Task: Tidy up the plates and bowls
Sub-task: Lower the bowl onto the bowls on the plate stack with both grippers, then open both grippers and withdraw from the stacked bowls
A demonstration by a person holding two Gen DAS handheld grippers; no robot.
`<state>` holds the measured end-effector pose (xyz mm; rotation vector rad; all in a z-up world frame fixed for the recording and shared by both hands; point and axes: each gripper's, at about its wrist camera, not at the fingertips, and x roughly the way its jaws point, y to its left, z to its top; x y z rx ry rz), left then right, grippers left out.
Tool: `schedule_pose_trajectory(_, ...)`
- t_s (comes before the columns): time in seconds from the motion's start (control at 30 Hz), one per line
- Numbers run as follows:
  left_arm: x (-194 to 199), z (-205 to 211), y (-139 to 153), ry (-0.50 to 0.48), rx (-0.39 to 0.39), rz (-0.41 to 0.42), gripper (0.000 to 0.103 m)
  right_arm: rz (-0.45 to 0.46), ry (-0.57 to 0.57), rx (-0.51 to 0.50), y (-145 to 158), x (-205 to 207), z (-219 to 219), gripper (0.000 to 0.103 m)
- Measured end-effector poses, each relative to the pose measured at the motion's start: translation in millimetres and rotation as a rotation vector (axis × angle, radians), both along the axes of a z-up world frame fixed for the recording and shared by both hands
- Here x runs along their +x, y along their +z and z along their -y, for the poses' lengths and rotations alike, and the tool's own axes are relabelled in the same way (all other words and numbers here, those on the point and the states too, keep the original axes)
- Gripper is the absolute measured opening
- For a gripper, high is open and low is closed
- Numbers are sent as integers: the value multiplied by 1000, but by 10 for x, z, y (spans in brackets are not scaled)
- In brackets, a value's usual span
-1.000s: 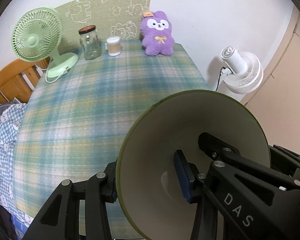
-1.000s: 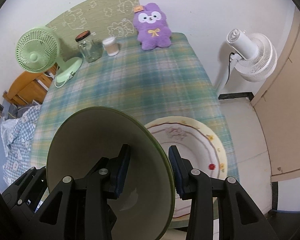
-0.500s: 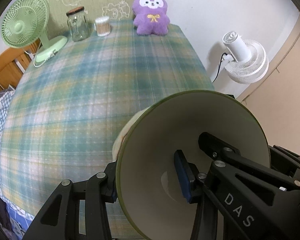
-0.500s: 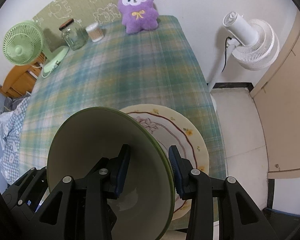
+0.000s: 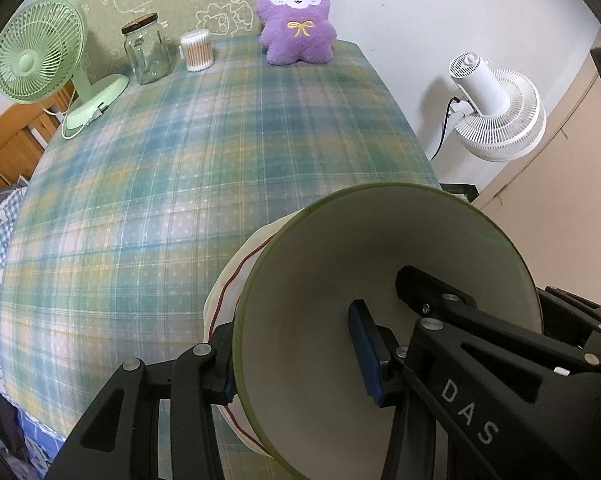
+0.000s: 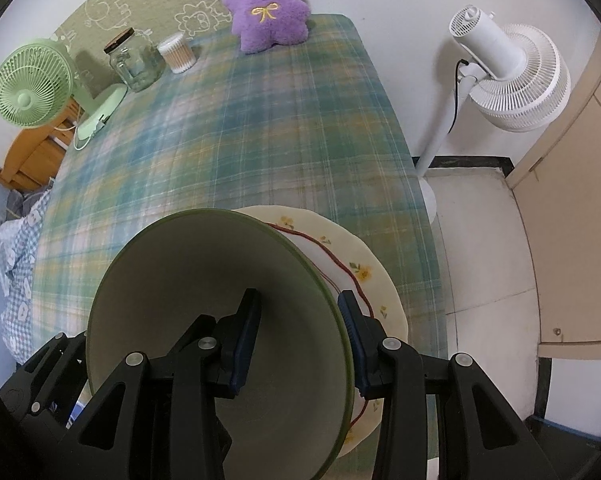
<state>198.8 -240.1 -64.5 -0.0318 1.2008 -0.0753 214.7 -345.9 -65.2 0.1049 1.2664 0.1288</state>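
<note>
The green bowl (image 6: 220, 344) has been lowered toward the floral plate (image 6: 364, 276) on the plaid table (image 5: 180, 200). Opposite rim walls are pinched by the left gripper (image 5: 296, 364) and right gripper (image 6: 298, 344) (stiff, glazed, probably slippery and breakable).

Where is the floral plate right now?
In both wrist views the floral plate lies at the near right corner of the plaid tablecloth, directly beneath the held green bowl.

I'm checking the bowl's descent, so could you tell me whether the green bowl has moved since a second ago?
Yes. In the right wrist view, the green bowl has come down over the floral plate, now covering much of it.
</note>
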Motion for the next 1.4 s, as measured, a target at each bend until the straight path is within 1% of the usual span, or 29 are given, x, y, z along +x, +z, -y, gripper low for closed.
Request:
schedule_pose_trajectory(0.2,-31,4,3,-8,6,8,47,9,5,2,0,-34,15,43)
schedule_pose_trajectory(0.33,-64,7,22,-11,-3,17,51,30,9,-19,41,-71,-7,44)
schedule_pose_trajectory(0.4,-92,17,56,-16,-6,30,58,42,9,-22,68,-93,-11,47)
schedule_pose_trajectory(0.5,-109,17,111,-12,9,46,62,70,18,-37,133,-120,-27,48)
schedule_pose_trajectory(0.63,-128,-38,179,4,15,62,68,94,17,-48,207,-140,-27,56)
schedule_pose_trajectory(0.7,-142,-53,237,0,30,77,72,101,10,-46,247,-159,-19,60)
schedule_pose_trajectory(0.83,-174,-89,375,-8,61,117,77,141,-8,-45,394,-213,-27,64)
schedule_pose_trajectory(0.93,-187,-138,477,-23,55,148,79,185,-20,-61,536,-251,-74,64)
schedule_pose_trajectory(1.1,-221,-272,686,-49,44,224,81,264,-48,-93,793,-331,-207,65)
schedule_pose_trajectory(1.3,-292,-664,945,-57,26,309,83,341,-91,-106,1073,-476,-514,65)
schedule_pose_trajectory(1.4,-333,-892,1037,-56,18,337,84,373,-107,-113,1199,-540,-716,65)
